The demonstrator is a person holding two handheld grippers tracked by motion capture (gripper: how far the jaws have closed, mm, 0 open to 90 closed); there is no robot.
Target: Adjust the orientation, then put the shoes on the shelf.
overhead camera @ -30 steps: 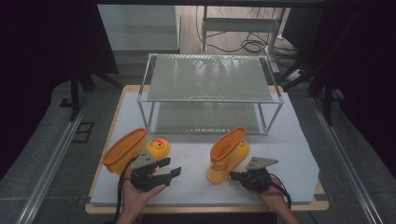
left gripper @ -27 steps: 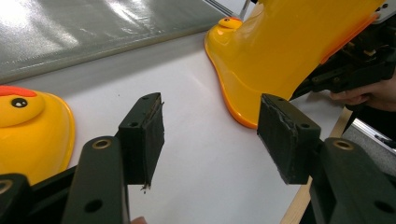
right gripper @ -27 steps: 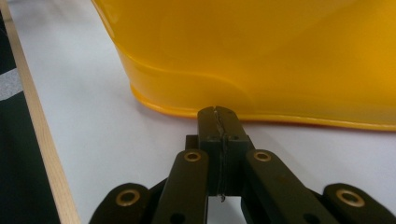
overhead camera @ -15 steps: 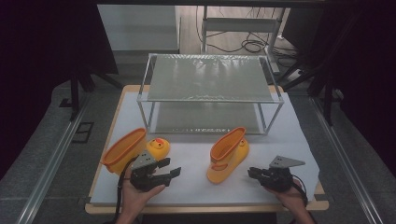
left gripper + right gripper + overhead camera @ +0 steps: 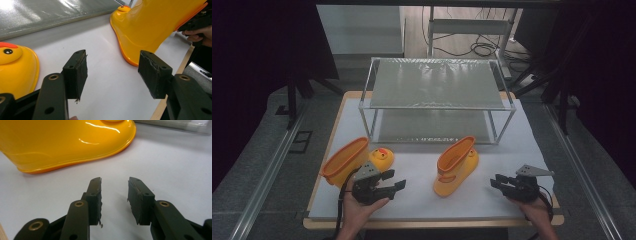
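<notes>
- Two glossy yellow rubber boots with orange trim stand on a white sheet spread over the wooden table [image 5: 319,220].
- The left boot [image 5: 347,162] lies tipped on its side near the table's left edge, its wide orange-rimmed mouth turned to the left; a duck face with a black eye and orange beak is moulded on its toe.
- The right boot [image 5: 456,166] stands upright near the middle of the sheet, smooth and shiny, with a thin orange welt around the sole and the same duck toe pointing away towards the rack.
- Behind both boots stands a two-tier rack [image 5: 437,82] of thin metal rods with flat, silvery, finely ribbed shelves.
- The left gripper [image 5: 393,181] rests just beside the left boot's toe, jaws spread wide with nothing between them; its black pads look rough and scuffed at the edges.
- The right gripper [image 5: 496,183] sits well to the right of the right boot, apart from it. Its jaws have just been opening and stand parted over bare white sheet, holding nothing; the pads are matt black with frayed lower corners.
</notes>
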